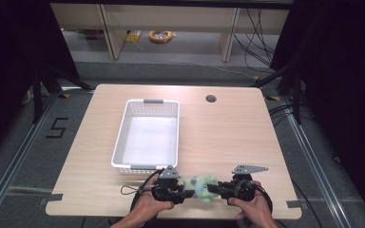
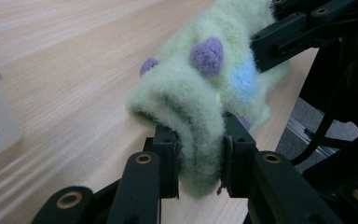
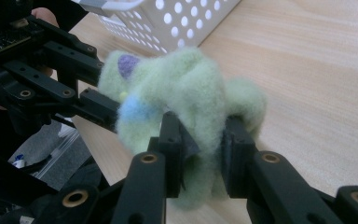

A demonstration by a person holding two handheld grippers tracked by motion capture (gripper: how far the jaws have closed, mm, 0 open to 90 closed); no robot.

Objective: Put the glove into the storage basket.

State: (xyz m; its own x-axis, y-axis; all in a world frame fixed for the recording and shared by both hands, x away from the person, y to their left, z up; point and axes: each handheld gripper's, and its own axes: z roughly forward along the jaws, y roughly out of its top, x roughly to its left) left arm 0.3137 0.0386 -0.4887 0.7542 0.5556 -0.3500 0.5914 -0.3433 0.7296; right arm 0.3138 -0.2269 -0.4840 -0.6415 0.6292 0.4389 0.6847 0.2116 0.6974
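Between 2 grippers: fuzzy green sock (image 1: 200,186).

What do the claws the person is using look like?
Each claw, left and right, is black, with two chunky jaws ending in flat square pads. Brass-coloured rings mark the jaw joints. A grey three-cornered plate sits on top of each, and a black cable trails from the left one. The forearms are bare, with no sleeves.

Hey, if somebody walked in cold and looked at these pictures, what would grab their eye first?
Most likely the fuzzy green sock with purple and blue spots, held at the table's near edge between the left gripper and the right gripper, each clamped on one end. Next, the white perforated basket just beyond it on the light wooden table.
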